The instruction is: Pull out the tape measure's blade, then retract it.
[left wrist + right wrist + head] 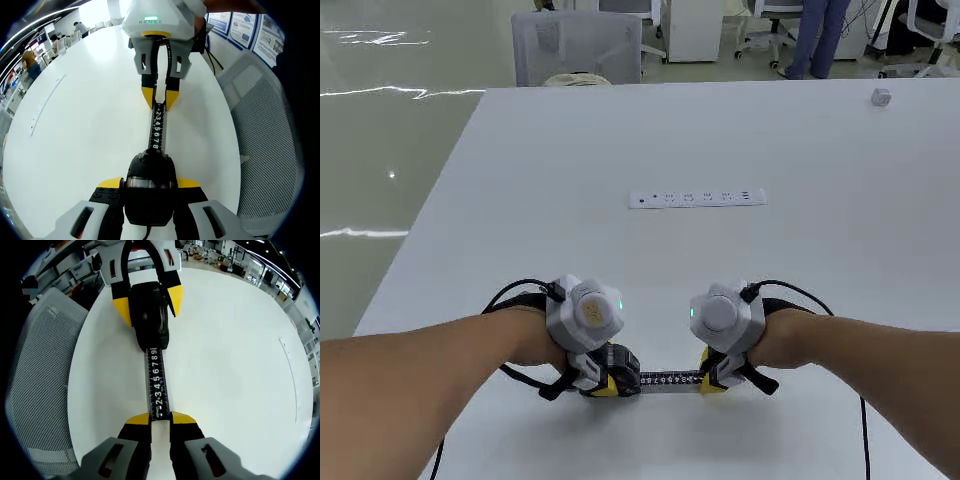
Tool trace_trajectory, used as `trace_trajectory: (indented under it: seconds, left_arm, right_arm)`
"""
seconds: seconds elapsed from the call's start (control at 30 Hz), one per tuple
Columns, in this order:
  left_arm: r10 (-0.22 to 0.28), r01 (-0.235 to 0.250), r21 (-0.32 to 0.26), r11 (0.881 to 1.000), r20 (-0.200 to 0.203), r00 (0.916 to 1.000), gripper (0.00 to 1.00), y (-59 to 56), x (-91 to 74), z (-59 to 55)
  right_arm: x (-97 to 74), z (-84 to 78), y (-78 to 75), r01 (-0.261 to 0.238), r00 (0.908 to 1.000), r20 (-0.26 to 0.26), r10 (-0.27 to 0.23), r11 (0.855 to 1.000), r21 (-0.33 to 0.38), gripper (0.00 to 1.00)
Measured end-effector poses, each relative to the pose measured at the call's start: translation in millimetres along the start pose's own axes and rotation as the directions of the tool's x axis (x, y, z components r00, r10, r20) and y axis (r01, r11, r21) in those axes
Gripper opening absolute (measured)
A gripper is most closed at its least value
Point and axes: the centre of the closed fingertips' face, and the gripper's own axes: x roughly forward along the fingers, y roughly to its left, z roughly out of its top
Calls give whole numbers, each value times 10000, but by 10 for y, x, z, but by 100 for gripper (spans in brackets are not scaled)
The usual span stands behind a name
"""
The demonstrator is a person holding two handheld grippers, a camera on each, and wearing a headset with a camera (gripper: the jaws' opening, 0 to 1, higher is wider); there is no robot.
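White table (620, 140), wide top. Tape measure (149, 315) — black case, near the table's front edge, clamped between the left tongs (150, 182). Blade (156, 385) drawn out a short way, flat over the top, numerals 2 to 9 legible; right tongs (160, 418) closed tight on its tip. Open surface beyond, up to a white strip (697, 198) mid-table — its markings unreadable. Grey mesh chair (40, 380) past the edge.

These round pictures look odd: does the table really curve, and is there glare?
Left gripper view: the fisheye lens bows the table; blade numbers stay sharp. Right gripper view: same bowing. Head view: straight edges, glare streaks on the floor.
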Motion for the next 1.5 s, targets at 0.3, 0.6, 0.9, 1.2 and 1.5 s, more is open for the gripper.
trace_trajectory:
  seconds: [0.3, 0.6, 0.9, 1.2, 1.5]
  left_arm:
    - [-13, 13, -50, 10000, 16, 10000, 35, -1, -1, 5]
    - [-12, 12, -54, 10000, 24, 10000, 35, 1, 4, 6]
    - [10, -10, -39, 10000, 21, 10000, 35, 2, 4, 3]
    - [29, -29, -17, 10000, 1, 10000, 35, 6, 4, 0]
    - [31, -31, -24, 10000, 4, 10000, 35, 5, 2, -1]
  right_arm:
    - [-16, -36, -13, 8, 10000, -20, -8, 10000, 26, 12]
    - [-35, -85, -20, 20, 10000, -82, -20, 10000, 61, 12]
    - [-64, -147, -25, 63, 9999, -107, -61, 9999, 127, 12]
    - [-86, -209, -32, 117, 9998, -135, -115, 9997, 197, 12]
    - [-103, -253, -39, 140, 9998, -175, -136, 9997, 207, 12]
